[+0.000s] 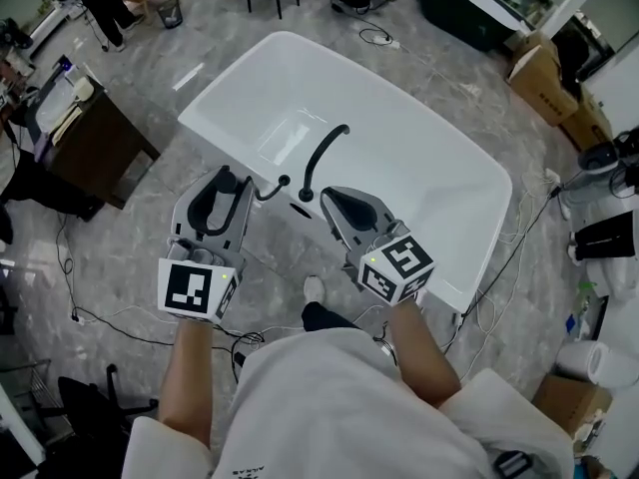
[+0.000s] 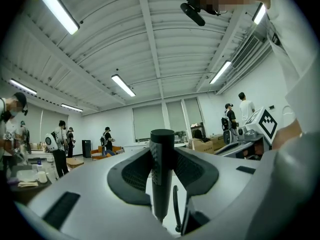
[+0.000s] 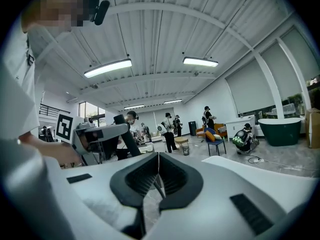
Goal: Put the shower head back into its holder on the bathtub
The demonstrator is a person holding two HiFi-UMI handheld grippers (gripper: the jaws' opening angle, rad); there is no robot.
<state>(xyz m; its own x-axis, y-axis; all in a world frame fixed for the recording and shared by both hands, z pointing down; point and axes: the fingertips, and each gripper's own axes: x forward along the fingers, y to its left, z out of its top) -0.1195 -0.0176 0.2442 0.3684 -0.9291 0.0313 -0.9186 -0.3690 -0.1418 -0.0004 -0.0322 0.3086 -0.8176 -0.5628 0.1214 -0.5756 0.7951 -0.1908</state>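
Observation:
The black shower head [image 2: 162, 179] stands upright between my left gripper's [image 2: 162, 156] pads, which are shut on its handle. In the head view that left gripper [image 1: 228, 182] hovers at the near rim of the white bathtub [image 1: 419, 178], and the black hose [image 1: 270, 192] curls from it toward the rim. A curved black faucet spout [image 1: 321, 156] rises from the rim just right of it, with an oval opening [image 1: 300, 209] at its foot. My right gripper [image 1: 334, 200] hangs beside the spout; its jaws [image 3: 158, 176] meet and hold nothing.
A dark wooden desk [image 1: 95, 143] stands left of the tub. Cables [image 1: 120, 322] trail on the grey floor near my feet. Cardboard boxes [image 1: 549, 83] sit at the far right. Several people [image 3: 170, 129] stand across the room.

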